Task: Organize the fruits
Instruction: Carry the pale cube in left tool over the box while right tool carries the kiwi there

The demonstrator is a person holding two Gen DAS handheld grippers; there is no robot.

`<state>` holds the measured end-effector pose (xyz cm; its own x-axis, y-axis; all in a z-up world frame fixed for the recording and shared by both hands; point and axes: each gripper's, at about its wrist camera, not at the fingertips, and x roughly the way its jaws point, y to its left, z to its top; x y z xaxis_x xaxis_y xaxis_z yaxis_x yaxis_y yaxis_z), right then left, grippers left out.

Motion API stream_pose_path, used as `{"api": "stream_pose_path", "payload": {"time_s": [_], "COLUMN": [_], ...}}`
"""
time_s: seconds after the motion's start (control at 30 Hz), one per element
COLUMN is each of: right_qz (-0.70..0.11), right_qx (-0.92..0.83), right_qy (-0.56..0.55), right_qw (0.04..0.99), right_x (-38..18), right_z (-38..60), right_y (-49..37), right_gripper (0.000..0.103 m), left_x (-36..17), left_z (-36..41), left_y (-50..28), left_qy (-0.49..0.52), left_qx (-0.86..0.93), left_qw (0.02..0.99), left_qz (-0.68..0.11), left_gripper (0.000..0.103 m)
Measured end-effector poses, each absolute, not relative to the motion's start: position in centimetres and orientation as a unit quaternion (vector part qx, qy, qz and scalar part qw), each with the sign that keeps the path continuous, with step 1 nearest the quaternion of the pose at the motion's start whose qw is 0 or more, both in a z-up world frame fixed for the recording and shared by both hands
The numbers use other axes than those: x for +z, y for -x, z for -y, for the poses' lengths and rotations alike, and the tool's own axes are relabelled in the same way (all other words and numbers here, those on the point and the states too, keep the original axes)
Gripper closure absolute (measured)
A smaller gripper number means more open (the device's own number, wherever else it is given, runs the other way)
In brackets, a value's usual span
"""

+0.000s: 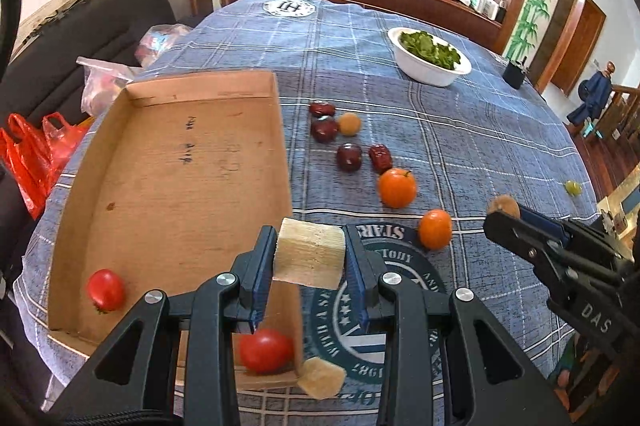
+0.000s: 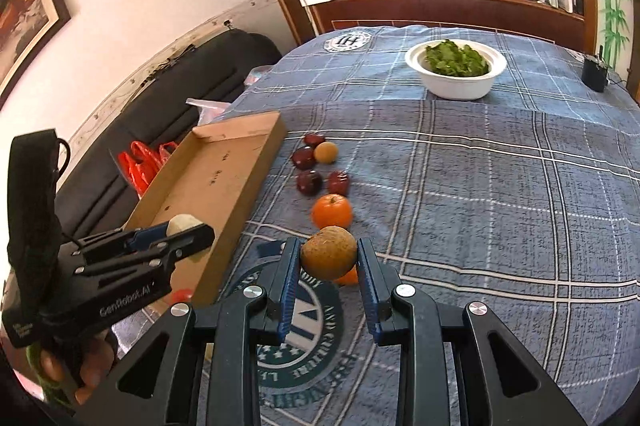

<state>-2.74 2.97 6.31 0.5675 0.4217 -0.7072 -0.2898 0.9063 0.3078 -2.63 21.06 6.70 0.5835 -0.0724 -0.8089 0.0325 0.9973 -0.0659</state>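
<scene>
Between my left gripper's fingers sits a pale cut chunk, clamped above the cardboard tray's right wall. Two tomatoes lie in the tray. Right of it, on the plaid cloth, lie dark fruits and oranges. My right gripper is clamped on a brown kiwi, lifted clear of the cloth.

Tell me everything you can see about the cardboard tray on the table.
The cardboard tray is a shallow, open rectangle of plain brown card with low folded walls and dark handwritten marks on its floor. It lies flat on the blue plaid tablecloth near the table's left edge. Two red tomatoes sit inside at the near end. A pale cut chunk lies by its near corner; contact is unclear.
</scene>
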Motion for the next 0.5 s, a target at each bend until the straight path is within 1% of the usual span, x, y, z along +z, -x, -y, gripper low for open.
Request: {"api": "stream_pose_path", "payload": {"time_s": [0.5], "right_qz": [-0.422], "right_qx": [0.226], "right_qy": [-0.062], "right_qw": [0.876], "right_x": [6.7], "right_z": [-6.1], "right_y": [4.1], "right_gripper": [0.074], "left_x": [6.9], "left_z": [-24.0], "left_y": [3.4], "left_qy": [0.036], "left_qx": [-0.002], "left_qw": [0.893], "left_qz": [-0.448], "left_gripper": [0.072]}}
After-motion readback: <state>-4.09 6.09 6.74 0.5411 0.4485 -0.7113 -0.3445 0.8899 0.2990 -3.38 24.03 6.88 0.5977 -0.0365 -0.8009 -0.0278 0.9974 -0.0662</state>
